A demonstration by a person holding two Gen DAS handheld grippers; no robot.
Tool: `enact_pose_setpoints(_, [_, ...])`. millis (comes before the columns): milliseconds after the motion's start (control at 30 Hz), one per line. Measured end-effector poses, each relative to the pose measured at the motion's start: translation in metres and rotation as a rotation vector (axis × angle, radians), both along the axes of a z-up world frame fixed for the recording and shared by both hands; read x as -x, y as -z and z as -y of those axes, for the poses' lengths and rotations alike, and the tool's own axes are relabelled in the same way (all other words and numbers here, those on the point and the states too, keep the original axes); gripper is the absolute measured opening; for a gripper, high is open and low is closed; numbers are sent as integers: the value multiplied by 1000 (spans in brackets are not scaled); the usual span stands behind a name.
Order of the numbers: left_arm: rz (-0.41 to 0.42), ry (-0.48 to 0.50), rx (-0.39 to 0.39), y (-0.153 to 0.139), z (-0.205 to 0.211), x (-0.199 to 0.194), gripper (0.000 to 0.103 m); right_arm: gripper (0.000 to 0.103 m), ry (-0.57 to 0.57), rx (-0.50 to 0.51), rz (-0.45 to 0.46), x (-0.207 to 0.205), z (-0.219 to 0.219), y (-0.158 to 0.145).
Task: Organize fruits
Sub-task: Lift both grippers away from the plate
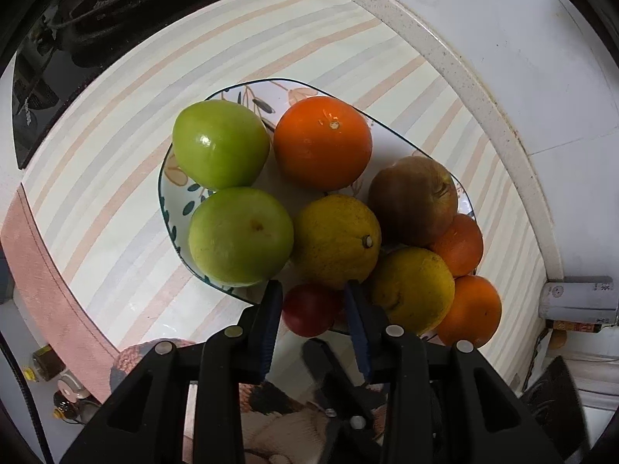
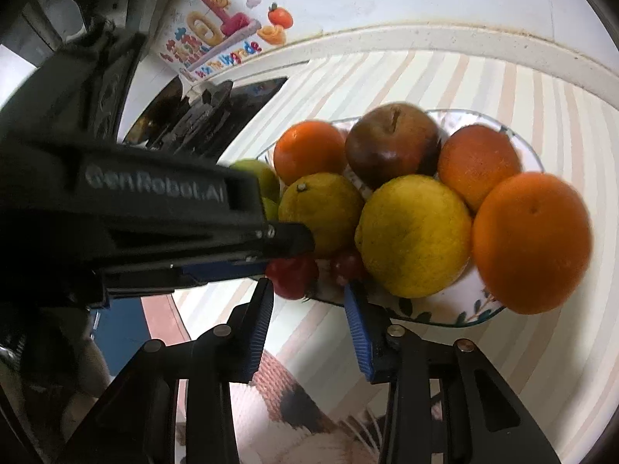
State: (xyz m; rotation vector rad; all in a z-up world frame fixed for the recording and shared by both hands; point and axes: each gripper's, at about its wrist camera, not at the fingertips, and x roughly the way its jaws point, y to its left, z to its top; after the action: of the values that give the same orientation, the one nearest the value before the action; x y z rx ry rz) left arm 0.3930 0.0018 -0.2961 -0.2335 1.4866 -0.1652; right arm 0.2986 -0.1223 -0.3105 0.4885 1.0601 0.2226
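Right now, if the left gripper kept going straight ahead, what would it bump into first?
Probably the small red fruit at the plate's near edge; it sits right between the left gripper's fingertips, though depth is unclear.

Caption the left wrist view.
Left gripper poised at a small red fruit on a crowded fruit plate.

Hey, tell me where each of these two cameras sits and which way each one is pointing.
Left wrist: on the left gripper, looking steeply down on the plate of fruit; its own two fingers show, with a small red fruit between them.
Right wrist: on the right gripper, looking slantwise across the plate toward the wall; its fingers show, plus the left gripper's body crossing from the left.
Shared: plate, fruit, striped mat.
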Motion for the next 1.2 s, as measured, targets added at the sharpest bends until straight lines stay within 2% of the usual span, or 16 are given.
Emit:
enact_pose_setpoints(133, [27, 10, -52, -11, 1, 3, 31, 47, 38, -30, -19, 5, 12, -11])
enact_pose_setpoints(200, [60, 11, -79, -23, 0, 7, 31, 60, 57, -21, -22, 10, 19, -22])
enact_pose_setpoints(267, [93, 20, -104, -34, -2, 11, 31, 68, 71, -6, -19, 17, 27, -34])
enact_pose_setpoints(333, [126, 29, -136, -46, -3, 16, 33, 82, 85, 65, -46, 22, 34, -48])
enact_pose_setpoints(367, [144, 35, -152, -53, -5, 21, 40, 89, 90, 91, -56, 25, 38, -54])
enact_pose_setpoints(400, [162, 40, -168, -59, -6, 25, 45, 91, 94, 139, -71, 28, 43, -63])
enact_pose_setpoints(433, [186, 49, -193, -66, -7, 31, 55, 92, 91, 165, -76, 30, 46, -69])
enact_pose_setpoints(467, [210, 57, -216, -74, -10, 38, 74, 94, 89, 209, -82, 34, 49, -77])
enact_pose_setpoints(533, [244, 69, -244, -84, -12, 50, 94, 95, 89, 252, -84, 42, 56, -90])
enact_pose_setpoints(667, [296, 72, -301, -102, -13, 77, 95, 95, 84, 325, -73, 56, 61, -116])
enact_pose_setpoints(967, [367, 2, -294, -140, -17, 126, 96, 96, 57, 376, -6, 89, 66, -176])
enact_pose_setpoints(1200, [473, -24, -311, -190, -16, 174, 96, 96, 40, 403, 68, 134, 61, -233])
